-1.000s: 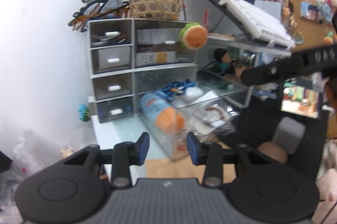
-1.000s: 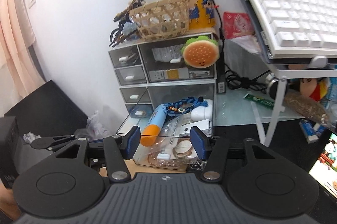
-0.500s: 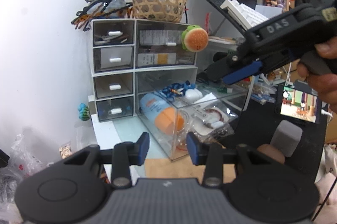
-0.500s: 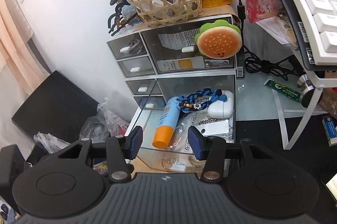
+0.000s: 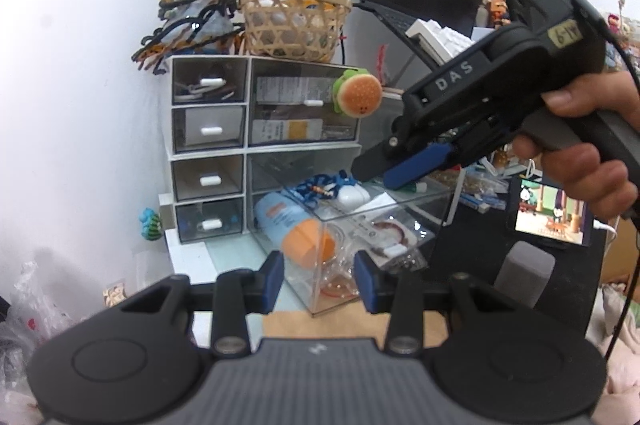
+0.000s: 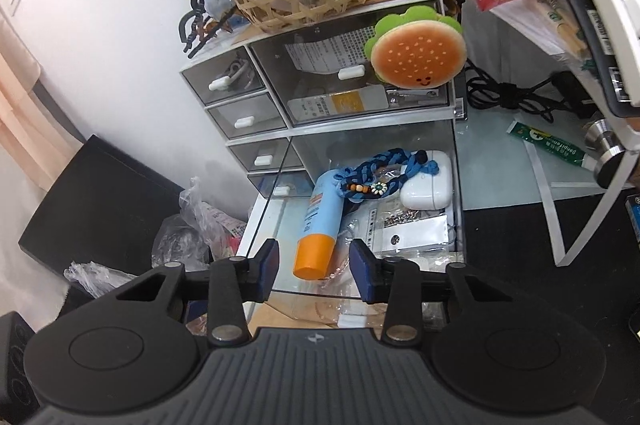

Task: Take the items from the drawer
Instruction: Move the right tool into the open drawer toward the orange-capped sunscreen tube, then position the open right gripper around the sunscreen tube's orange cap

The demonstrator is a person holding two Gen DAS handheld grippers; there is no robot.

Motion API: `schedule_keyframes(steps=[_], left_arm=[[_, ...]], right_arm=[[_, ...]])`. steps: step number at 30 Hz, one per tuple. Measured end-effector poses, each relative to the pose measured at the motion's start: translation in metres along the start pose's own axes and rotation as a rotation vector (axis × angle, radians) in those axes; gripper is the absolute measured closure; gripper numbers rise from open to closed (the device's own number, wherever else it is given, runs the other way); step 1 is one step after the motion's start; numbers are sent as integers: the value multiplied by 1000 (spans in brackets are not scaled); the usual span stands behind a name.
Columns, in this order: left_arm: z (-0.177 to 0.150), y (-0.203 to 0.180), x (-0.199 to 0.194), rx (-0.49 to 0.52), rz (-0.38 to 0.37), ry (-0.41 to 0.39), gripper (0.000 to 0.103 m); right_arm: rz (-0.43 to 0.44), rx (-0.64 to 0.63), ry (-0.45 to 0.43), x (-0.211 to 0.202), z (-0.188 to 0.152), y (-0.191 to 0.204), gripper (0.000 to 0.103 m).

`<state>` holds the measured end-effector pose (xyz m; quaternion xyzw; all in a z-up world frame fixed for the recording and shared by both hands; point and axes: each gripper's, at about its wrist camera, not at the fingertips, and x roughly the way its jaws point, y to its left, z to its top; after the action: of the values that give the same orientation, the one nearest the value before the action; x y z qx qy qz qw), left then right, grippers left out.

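Right wrist view: I see the drawer [image 6: 459, 185] pulled out at frame centre, tube [image 6: 318, 225] inside.
Tube axis: running away from me, orange cap nearest.
Right gripper [image 6: 314, 271]: wide, empty, just above the cap.
Left gripper [image 5: 319, 279]: wide, empty, farther off.

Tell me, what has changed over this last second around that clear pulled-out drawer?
The right gripper has swung in from the right, above the clear plastic drawer, jaws open, holding nothing. The left gripper stayed open in front. The blue tube with an orange cap, braided blue cord and white case lie untouched.
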<state>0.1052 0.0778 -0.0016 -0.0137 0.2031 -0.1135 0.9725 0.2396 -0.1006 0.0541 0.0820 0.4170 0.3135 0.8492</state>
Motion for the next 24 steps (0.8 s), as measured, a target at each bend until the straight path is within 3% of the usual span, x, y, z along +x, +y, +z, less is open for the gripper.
schedule_keyframes(steps=[24], left_arm=[[-5, 23, 0, -65, -5, -6, 61]], right_arm=[[-38, 60, 83, 61, 16, 3, 64]])
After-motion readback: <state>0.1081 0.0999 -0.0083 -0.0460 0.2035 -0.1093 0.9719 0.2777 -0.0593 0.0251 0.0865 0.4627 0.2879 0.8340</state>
